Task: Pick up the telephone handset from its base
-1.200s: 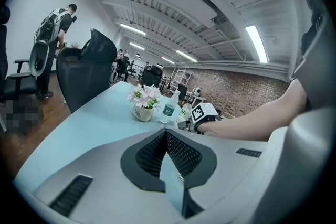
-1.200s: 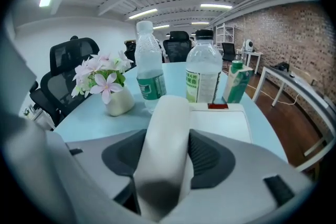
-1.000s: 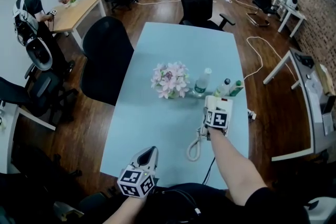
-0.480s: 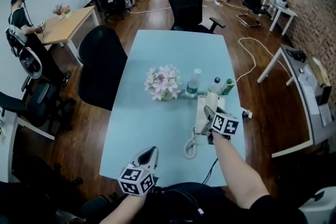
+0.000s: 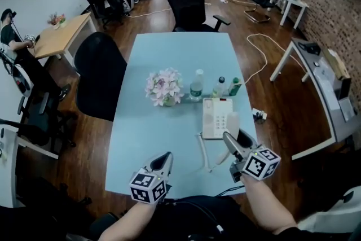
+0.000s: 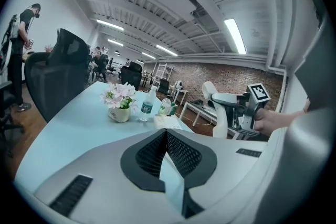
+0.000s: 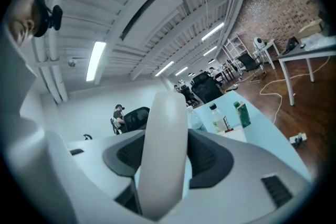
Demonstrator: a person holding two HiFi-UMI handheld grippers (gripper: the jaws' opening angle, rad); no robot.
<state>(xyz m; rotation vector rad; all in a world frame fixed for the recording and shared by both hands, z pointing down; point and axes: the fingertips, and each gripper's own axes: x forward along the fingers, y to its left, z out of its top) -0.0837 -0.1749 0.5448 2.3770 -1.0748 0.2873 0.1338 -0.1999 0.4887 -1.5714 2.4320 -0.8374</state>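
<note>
The white telephone base (image 5: 216, 117) lies on the light blue table (image 5: 169, 48), right of centre, its cradle uncovered. My right gripper (image 5: 238, 150) holds the pale handset (image 5: 232, 144) in the air, nearer me than the base. Its jaws are shut on the handset's middle (image 7: 166, 128), which stands upright between them. The coiled cord (image 5: 202, 150) trails from the handset over the table. My left gripper (image 5: 162, 162) hovers at the table's near edge with its jaws shut (image 6: 167, 132) and nothing in them. The left gripper view shows the lifted handset (image 6: 218, 108) to the right.
A pot of pink flowers (image 5: 163, 87), two clear bottles (image 5: 196, 85) (image 5: 220, 87) and a green bottle (image 5: 235, 87) stand just behind the base. Black office chairs (image 5: 98, 73) (image 5: 189, 0) sit at the table's left and far sides. A white desk (image 5: 316, 99) stands to the right.
My right gripper has risen and drawn back toward me with the handset, off the base, which now lies uncovered. The cord has stretched after it. My left gripper has shifted only slightly.
</note>
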